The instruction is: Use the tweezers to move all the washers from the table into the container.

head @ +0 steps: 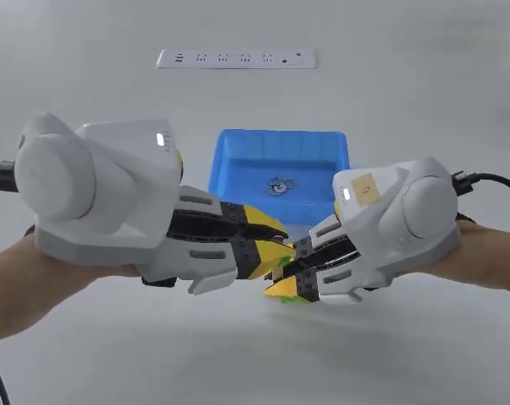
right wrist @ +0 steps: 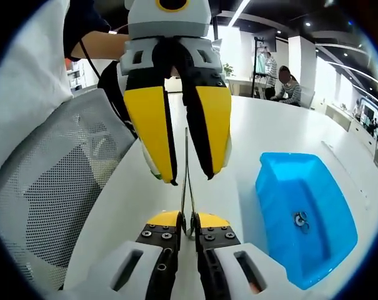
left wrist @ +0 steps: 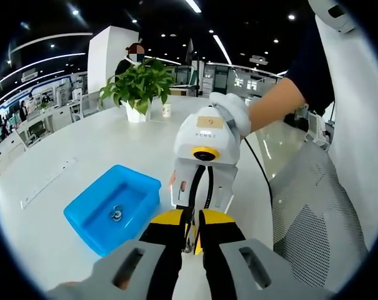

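Tweezers point(right wrist: 187, 203) stood pinched in the closed fingers point(right wrist: 167, 220) of the right gripper point(right wrist: 189, 230), their tip reaching between the slightly parted fingers point(right wrist: 151, 125) of the left gripper point(right wrist: 190, 179) opposite. Beyond both, washers point(head: 280, 184) lay inside the blue container point(head: 280, 139) on the white table point(head: 406, 84).

You hold two grippers, the left gripper point(head: 281, 241) and the right gripper point(head: 281, 282), and one pair of tweezers point(right wrist: 187, 181). You have one blue container point(head: 238, 162), holding at least two washers point(head: 278, 186); their exact number is unclear. One power strip point(head: 235, 58), one potted plant point(left wrist: 139, 87).
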`<state>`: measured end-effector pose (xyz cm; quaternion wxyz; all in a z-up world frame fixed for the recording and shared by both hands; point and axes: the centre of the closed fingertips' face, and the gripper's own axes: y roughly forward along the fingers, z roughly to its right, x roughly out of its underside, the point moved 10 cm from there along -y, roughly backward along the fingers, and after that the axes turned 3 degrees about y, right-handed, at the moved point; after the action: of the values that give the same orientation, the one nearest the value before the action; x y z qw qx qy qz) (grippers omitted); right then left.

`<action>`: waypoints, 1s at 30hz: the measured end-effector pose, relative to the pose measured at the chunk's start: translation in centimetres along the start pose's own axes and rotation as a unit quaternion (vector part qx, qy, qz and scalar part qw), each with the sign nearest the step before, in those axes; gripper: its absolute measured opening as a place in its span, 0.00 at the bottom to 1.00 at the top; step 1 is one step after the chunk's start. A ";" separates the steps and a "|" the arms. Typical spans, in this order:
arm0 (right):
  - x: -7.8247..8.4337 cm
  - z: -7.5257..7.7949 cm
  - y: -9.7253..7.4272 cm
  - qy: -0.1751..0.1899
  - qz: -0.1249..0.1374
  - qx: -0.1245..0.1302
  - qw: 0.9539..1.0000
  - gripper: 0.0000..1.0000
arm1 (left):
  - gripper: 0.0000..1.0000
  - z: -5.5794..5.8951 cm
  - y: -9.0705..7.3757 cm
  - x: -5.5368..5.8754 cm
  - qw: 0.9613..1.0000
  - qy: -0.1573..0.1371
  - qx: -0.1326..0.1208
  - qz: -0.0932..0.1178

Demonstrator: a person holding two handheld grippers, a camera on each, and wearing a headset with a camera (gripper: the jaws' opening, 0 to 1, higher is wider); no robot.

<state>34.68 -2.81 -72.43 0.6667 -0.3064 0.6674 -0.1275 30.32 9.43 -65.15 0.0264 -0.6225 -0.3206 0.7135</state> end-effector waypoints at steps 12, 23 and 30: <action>-0.5 -0.1 -0.7 -0.001 0.006 0.017 1.000 0.09 | 0.18 0.1 -1.0 -0.4 1.000 0.013 -0.013 0.011; -3.3 1.2 -3.7 0.002 0.036 0.052 0.998 0.09 | 0.18 -0.6 -4.2 -2.0 0.996 0.031 -0.073 0.037; -5.5 2.6 -5.6 -0.001 0.057 0.069 0.996 0.09 | 0.26 -1.6 -5.6 -0.7 0.994 0.010 -0.111 0.020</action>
<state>38.11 -3.33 -64.94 0.6931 -0.2210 0.6728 -0.1350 29.90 14.25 -61.78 -0.0536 -0.6349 -0.3850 0.6677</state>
